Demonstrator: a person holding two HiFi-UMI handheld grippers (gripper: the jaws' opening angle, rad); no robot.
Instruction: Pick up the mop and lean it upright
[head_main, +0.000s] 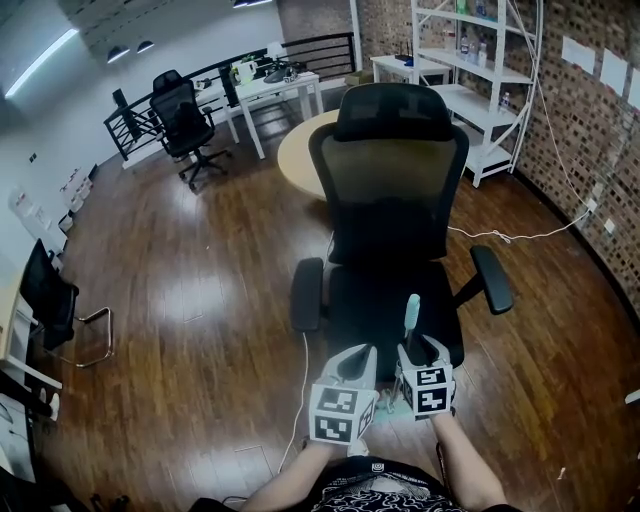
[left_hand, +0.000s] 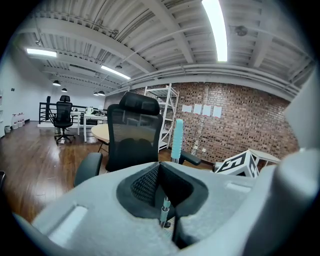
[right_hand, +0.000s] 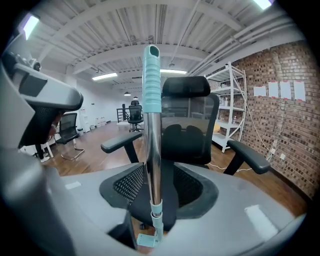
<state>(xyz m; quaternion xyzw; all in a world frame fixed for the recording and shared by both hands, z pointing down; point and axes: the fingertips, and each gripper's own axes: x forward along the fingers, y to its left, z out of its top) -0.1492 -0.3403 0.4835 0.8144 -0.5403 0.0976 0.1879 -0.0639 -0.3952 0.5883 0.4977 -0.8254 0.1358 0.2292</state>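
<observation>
The right gripper (right_hand: 157, 192) gapes wide around the mop (right_hand: 153, 150) pole, not pinching; the left gripper (left_hand: 161, 187), closed and empty, waits at its 9 o'clock — seemingly propped against the chair (head_main: 390, 240) seat's 6 o'clock edge, the slick pole could slide sideways and topple.

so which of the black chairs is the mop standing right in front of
The big headrest chair straight ahead; the mop handle rises before its seat. The desk chair and the left-edge chair sit far off.
</observation>
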